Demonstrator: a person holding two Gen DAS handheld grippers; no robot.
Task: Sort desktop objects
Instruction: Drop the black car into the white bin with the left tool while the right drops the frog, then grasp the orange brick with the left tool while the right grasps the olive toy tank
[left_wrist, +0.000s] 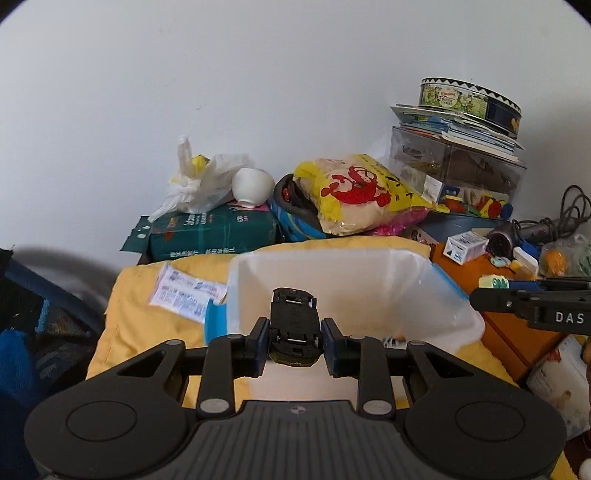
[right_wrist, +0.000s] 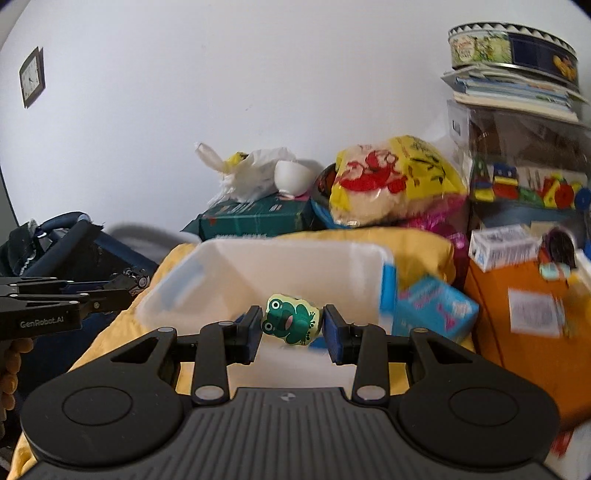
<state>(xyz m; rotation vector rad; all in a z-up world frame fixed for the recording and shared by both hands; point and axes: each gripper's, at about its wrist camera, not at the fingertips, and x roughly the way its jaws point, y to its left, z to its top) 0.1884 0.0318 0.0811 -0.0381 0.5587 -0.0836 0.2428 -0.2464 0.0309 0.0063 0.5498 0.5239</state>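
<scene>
Clamped between the left gripper (left_wrist: 294, 341) pads, an upturned toy car (left_wrist: 294, 325) is hanging over the white plastic bin (left_wrist: 436, 295), while the right gripper (right_wrist: 292, 325) is pinching a frog-printed eraser (right_wrist: 290, 319) above that bin; both should probably lower inside before releasing.

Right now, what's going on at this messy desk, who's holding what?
A person is sorting clutter with a handheld gripper in each hand. The left gripper is clamped on an upside-down toy car. The right gripper pinches a small frog-printed item. Both hang in front of an open white plastic bin on a yellow cloth; neither piece has been dropped in yet.
</scene>
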